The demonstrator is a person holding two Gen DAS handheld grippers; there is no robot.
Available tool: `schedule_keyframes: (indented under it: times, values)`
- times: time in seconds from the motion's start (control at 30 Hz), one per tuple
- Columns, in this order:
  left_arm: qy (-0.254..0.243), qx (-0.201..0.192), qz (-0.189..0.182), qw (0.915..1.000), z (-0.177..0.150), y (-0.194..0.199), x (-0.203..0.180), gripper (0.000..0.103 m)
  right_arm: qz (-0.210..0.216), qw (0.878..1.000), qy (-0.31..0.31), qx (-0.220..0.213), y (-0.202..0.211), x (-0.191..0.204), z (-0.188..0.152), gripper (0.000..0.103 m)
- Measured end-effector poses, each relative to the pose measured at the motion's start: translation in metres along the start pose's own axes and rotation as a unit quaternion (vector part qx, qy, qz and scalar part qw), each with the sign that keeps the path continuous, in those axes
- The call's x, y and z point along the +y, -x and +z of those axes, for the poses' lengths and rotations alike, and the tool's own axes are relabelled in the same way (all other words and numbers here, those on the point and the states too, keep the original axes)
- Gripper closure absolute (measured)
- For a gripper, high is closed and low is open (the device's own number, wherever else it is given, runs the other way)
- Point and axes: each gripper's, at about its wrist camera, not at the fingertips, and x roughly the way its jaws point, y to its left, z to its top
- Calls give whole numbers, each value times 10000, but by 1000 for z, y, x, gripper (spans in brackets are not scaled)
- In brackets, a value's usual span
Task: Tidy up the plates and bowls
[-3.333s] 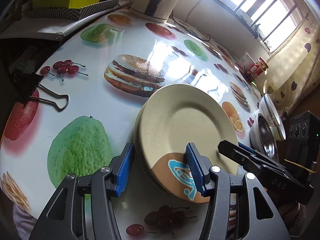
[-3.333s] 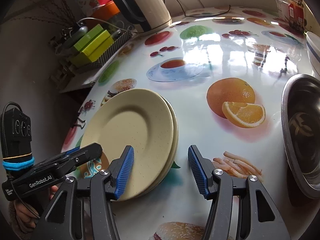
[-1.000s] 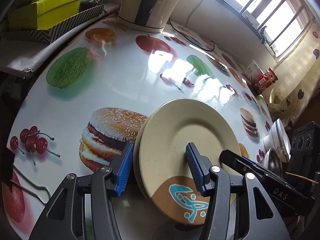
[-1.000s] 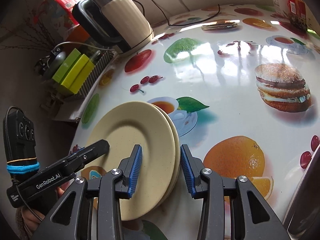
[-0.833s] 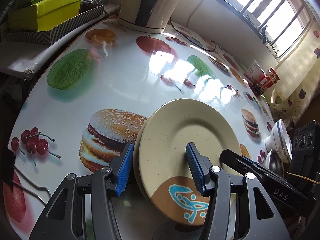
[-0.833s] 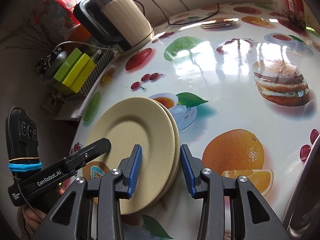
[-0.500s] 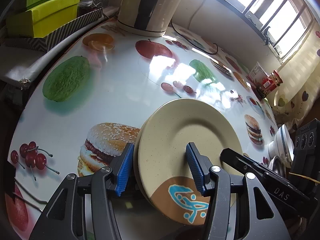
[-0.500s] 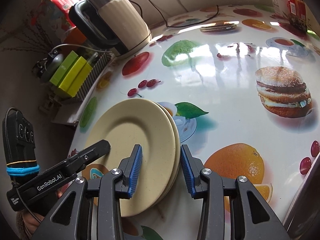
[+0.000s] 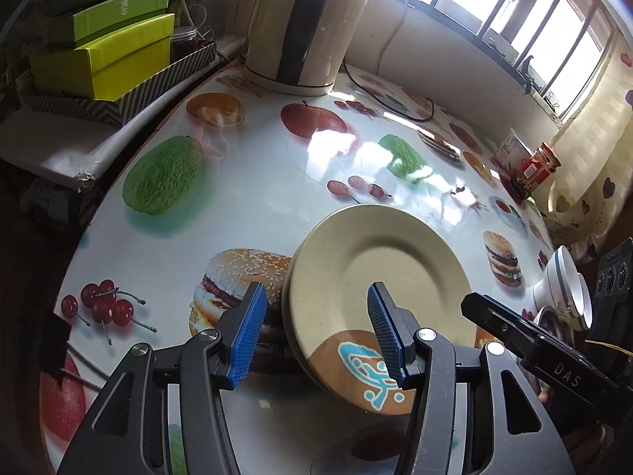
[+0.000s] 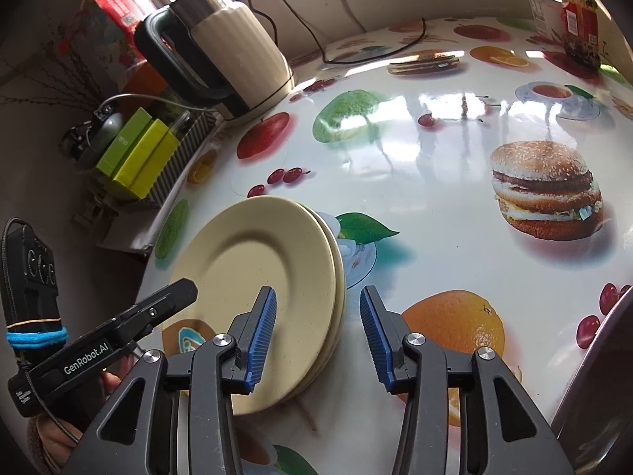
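A stack of cream plates (image 9: 379,273) lies on the glossy fruit-and-burger printed tabletop (image 9: 253,182), near its edge, with the cream electric kettle (image 9: 304,23) well apart from it at the far side by the wall. The top plate carries a brown patch with a blue motif on the rim nearest the left gripper (image 9: 312,328). That gripper straddles the stack's near rim with its blue-padded fingers (image 9: 248,332) set fairly wide, one outside the rim over the printed burger and the other over the plate's face; no pad presses on the stack. The right gripper (image 10: 316,330) straddles the opposite rim of the same stack (image 10: 261,277); its fingers (image 10: 261,330) have just been opening and now stand clear of the plates, one over the top plate and one over the tabletop beside the printed orange. Beyond the plates from the left gripper, near the tabletop's far right edge, white bowls (image 9: 565,289) with a grey band sit beside a steel bowl (image 9: 554,320). Yellow-green boxes (image 9: 103,51) rest in a striped tray beside the kettle, off the tabletop.
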Motion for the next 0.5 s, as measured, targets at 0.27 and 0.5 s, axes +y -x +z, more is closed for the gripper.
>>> schedule_keyframes:
  times: [0.27,0.5]
  values:
    - [-329,-237,-186,9990,-6,30,-44,49,-205,9987,46,-467,60,-3,-7,55]
    - [-640,-175,-393,9970,-19,33,-88,49,-566,9953,36,-785,108,-19,-16,53]
